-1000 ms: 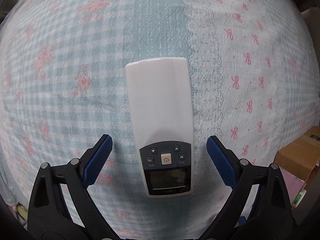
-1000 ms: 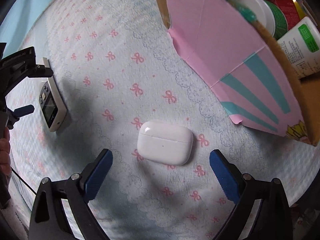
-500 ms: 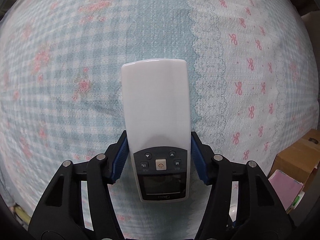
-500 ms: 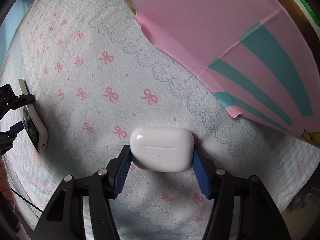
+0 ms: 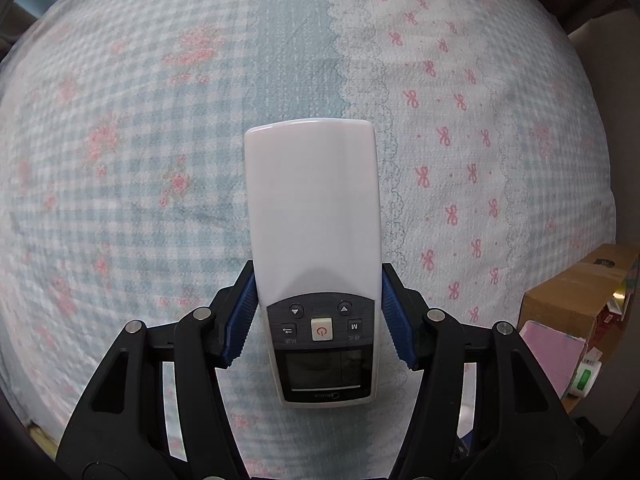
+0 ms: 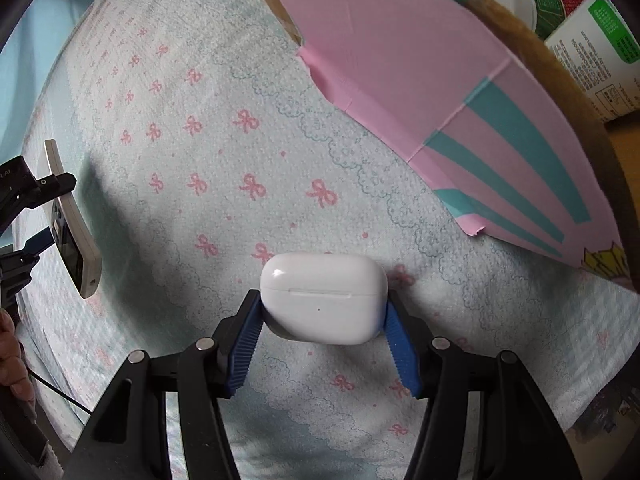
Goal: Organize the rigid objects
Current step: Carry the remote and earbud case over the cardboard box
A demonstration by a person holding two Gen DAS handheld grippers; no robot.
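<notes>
Remote (image 5: 314, 216) clamped between left fingers (image 5: 240, 316), earbud case (image 6: 323, 296) between right fingers (image 6: 244, 336)

A white remote (image 5: 316, 240) with dark button panel, and a glossy white earbud case (image 6: 324, 302), lid closed.

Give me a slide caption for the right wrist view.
Right gripper clamps a white earbud case above the bow-print bedsheet.

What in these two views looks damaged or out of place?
The pink box flap has a ragged, torn edge where it lies on the bedspread. The remote control and earbud case look intact.
</notes>
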